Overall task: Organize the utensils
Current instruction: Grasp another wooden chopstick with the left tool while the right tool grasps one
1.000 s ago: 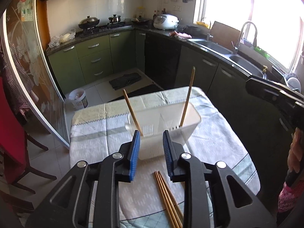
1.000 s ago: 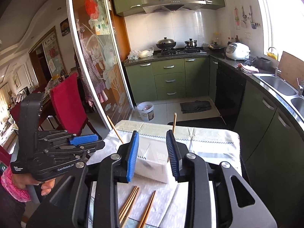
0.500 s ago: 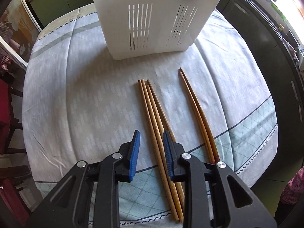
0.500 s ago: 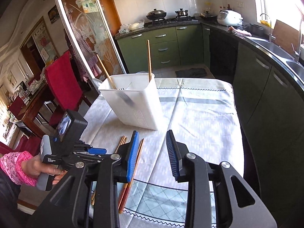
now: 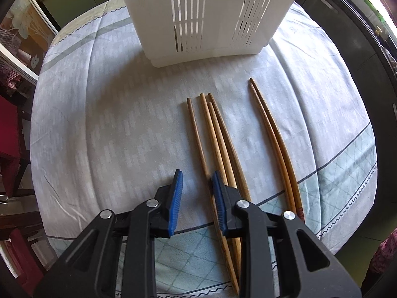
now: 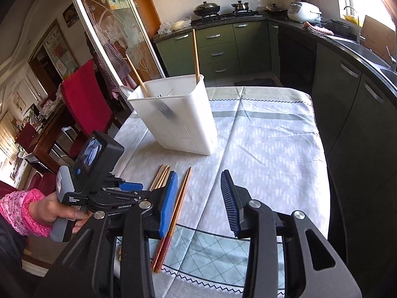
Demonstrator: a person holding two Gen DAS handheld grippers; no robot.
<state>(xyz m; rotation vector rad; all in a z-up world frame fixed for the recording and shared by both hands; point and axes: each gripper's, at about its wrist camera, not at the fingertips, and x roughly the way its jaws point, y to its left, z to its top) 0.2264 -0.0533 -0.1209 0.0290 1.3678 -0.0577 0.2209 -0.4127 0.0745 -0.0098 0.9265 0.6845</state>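
We see six chopsticks [image 5: 218, 134] lying lengthwise on the tabletop [image 5: 111, 124], tips toward the white holder [image 5: 211, 17]. Our left tool [image 5: 196, 181] hangs slightly parted, empty; our right tool [image 6: 199, 186] is opening, empty.

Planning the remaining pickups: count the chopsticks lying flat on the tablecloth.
6: a group of four at the left hand-held gripper, partly under it, and a touching pair to their right. More may be hidden.
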